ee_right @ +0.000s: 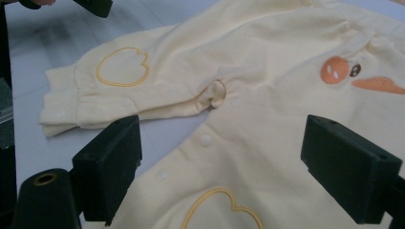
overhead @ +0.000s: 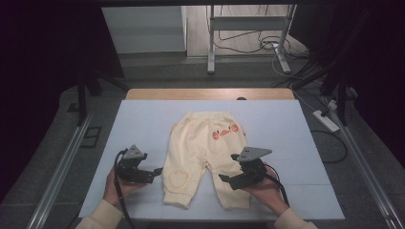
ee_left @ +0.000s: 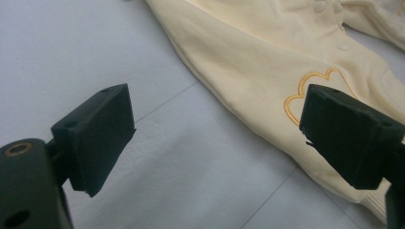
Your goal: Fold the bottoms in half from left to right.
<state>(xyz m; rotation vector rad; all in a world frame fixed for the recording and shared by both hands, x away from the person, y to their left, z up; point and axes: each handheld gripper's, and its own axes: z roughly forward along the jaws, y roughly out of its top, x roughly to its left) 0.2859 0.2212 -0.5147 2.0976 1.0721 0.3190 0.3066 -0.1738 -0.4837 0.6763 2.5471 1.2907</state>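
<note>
fingers: both grippers spread wide, nothing held | left gripper: just beside the pants' left leg, over the mat | right gripper: over the right leg, whose cuff its jaws partly hide | pants: cream, flat at mat centre, waist far | waistband cut off in both gripper views

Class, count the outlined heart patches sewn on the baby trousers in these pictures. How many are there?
2. One heart sits on the far leg near its cuff in the right gripper view; the other heart lies on the near leg between that claw's jaws, partly cut off. The underside may hide more.
</note>
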